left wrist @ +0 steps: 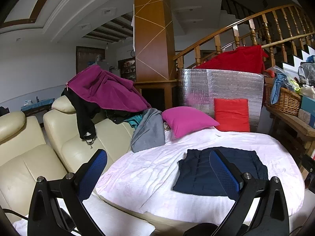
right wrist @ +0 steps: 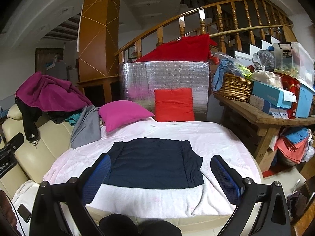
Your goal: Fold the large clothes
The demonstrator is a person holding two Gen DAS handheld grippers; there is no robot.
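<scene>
Left wrist view:
- Your left gripper (left wrist: 158, 169): blue-padded fingers (left wrist: 94, 172) spread wide, nothing between them, held above the near edge of the bed.
- Navy garment (left wrist: 198, 175): folded into a rough rectangle, lying flat on the white blanket (left wrist: 141, 177), right of centre; the right finger partly covers it.
- Grey cloth (left wrist: 149, 131): draped at the blanket's far left edge, just beside the magenta pillow (left wrist: 187, 121).
- Red pillow (left wrist: 232, 114): upright against the silver foil panel (left wrist: 222, 84).
- Purple garment (left wrist: 106, 88): heaped on the back of the cream sofa (left wrist: 35, 157), over a black garment (left wrist: 84, 116) hanging down.
- Wicker basket (left wrist: 283, 100): on the wooden bench at right.

Right wrist view:
- Your right gripper (right wrist: 160, 170): fingers (right wrist: 226, 177) set wide apart, empty, held over the near end of the blanket (right wrist: 153, 198).
- Navy garment (right wrist: 153, 163): flat and centred on the blanket between the two fingers in this view, its right side rumpled; not touched by either finger.
- Magenta pillow (right wrist: 124, 114) and red pillow (right wrist: 173, 104): at the far end, the red one leaning on the foil panel (right wrist: 173, 74).
- Grey cloth (right wrist: 86, 125), purple garment (right wrist: 49, 92): at left on the sofa (right wrist: 39, 147).
- Wooden bench (right wrist: 261, 118): at right, carrying the wicker basket (right wrist: 234, 88) and blue boxes (right wrist: 273, 96).
</scene>
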